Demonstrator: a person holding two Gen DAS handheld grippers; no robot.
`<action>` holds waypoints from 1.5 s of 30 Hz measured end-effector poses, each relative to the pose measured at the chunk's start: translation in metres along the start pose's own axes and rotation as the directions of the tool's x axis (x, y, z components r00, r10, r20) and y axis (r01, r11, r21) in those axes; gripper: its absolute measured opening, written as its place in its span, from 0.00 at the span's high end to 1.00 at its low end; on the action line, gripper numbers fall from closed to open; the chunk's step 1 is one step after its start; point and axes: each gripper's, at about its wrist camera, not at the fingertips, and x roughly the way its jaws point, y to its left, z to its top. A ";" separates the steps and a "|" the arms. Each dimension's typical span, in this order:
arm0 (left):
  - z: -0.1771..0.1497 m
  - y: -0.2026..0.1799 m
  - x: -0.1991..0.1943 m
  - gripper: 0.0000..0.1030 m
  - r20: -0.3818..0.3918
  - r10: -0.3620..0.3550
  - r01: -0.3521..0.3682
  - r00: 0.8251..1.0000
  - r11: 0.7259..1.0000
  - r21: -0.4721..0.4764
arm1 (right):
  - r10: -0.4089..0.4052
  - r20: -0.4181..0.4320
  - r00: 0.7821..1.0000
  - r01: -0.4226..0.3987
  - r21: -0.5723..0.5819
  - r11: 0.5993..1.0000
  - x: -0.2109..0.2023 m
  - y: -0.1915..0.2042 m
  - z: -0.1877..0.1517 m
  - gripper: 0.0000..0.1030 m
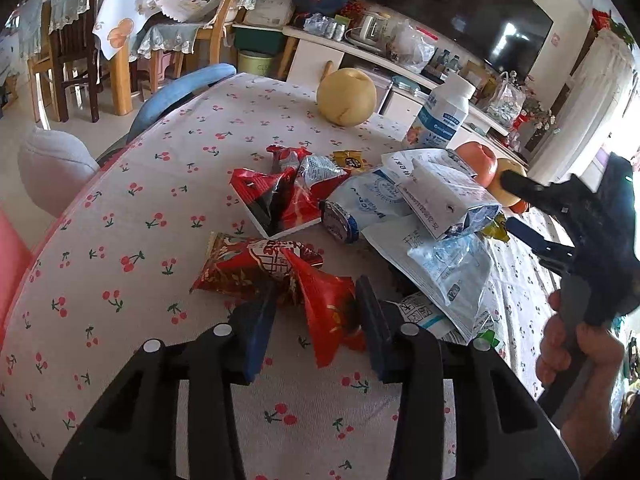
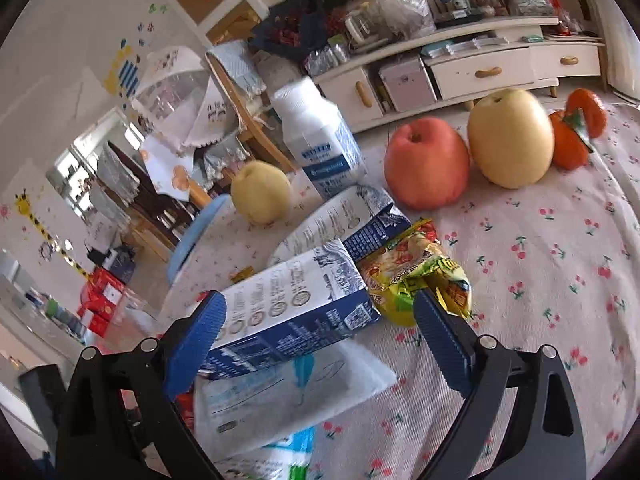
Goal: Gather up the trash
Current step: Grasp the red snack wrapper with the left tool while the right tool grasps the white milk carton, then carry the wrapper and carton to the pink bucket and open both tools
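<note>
Trash lies in a heap on the cherry-print tablecloth (image 1: 132, 240). My left gripper (image 1: 316, 312) is at the near edge of the heap, its blue pads (image 1: 260, 328) pinching a crumpled red snack wrapper (image 1: 326, 304) from both sides. More red wrappers (image 1: 280, 196) lie behind it. My right gripper (image 2: 320, 300) stands open around a blue-and-white carton (image 2: 296, 300), which lies on its side on white plastic bags (image 2: 280, 396). A yellow-green wrapper (image 2: 420, 276) touches the carton's far end. From the left wrist view, the right gripper (image 1: 512, 202) and the hand holding it come in from the right.
Fruit stands behind the trash: a red apple (image 2: 426, 162), two yellow pears (image 2: 510, 138) (image 2: 262, 192) and an orange (image 2: 572, 136). A white bottle (image 2: 316, 136) stands upright by them. A blue chair back (image 1: 176, 96) rises past the table's far edge.
</note>
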 end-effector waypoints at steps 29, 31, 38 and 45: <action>-0.003 0.011 0.004 0.46 -0.053 -0.017 0.018 0.998 1.000 0.023 | 0.031 -0.080 0.996 -0.060 -0.390 0.919 0.003 0.078 -0.026 0.09; -0.002 0.011 0.006 0.46 -0.048 -0.013 0.015 0.999 1.000 0.022 | 0.013 -0.088 0.996 -0.046 -0.374 0.926 0.013 0.076 -0.025 0.09; -0.002 0.008 0.007 0.58 -0.031 -0.027 0.028 0.999 0.998 0.048 | -0.041 -0.082 0.996 0.005 -0.395 0.919 0.034 0.086 -0.026 0.13; -0.003 0.011 0.002 0.70 -0.021 -0.034 0.035 0.999 0.998 0.056 | -0.077 -0.072 0.994 0.036 -0.453 0.891 0.036 0.098 -0.036 0.35</action>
